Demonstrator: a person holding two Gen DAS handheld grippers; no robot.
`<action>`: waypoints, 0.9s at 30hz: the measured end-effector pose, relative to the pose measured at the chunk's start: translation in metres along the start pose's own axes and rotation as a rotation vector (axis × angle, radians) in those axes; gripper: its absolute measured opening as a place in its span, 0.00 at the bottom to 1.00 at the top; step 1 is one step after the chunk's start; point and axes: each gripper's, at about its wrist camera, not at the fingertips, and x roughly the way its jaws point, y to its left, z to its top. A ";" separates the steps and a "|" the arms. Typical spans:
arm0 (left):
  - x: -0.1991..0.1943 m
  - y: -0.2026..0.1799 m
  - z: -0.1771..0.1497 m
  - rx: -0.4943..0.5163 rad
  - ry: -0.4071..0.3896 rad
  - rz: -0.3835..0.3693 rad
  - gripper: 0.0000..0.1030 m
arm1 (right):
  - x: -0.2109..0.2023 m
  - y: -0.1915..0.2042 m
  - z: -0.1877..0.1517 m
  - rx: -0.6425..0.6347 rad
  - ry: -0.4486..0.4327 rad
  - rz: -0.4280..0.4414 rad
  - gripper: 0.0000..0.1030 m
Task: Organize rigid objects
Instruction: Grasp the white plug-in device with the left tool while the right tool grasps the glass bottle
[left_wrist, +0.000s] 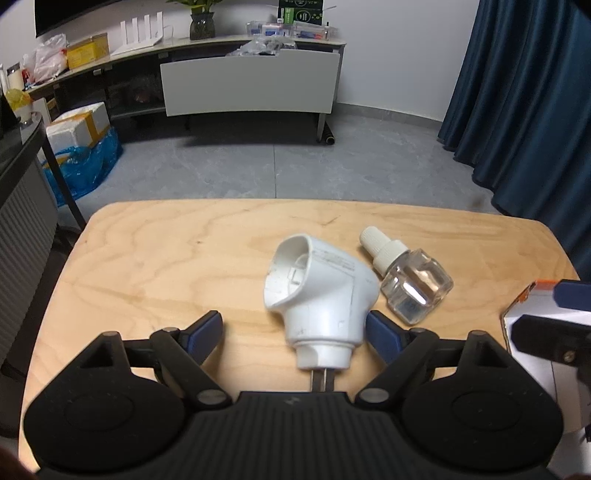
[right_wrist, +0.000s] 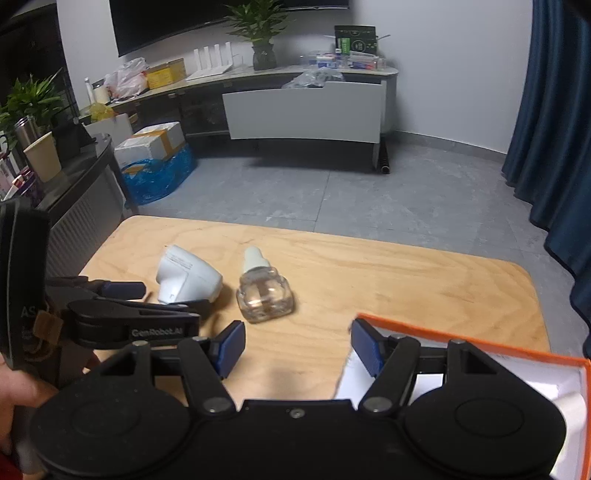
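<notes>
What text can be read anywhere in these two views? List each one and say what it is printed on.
"GenRobot.AI": on the side of the left gripper, seen from the right wrist view.
"AS": partial letters on the black body at the left edge of the right wrist view; the rest is cut off.
White plug-in heater: a faint printed label, too small to read.
Green and black box on the far cabinet: print too blurred to read.
</notes>
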 end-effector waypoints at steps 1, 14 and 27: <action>0.002 -0.002 0.002 0.006 -0.004 0.002 0.84 | 0.003 0.002 0.002 -0.004 0.001 0.003 0.75; -0.003 0.020 -0.008 0.021 -0.025 0.040 0.63 | 0.061 0.020 0.020 -0.057 0.085 0.026 0.75; -0.041 0.043 -0.040 -0.034 -0.012 0.075 0.63 | 0.074 0.041 0.005 -0.086 0.123 -0.018 0.60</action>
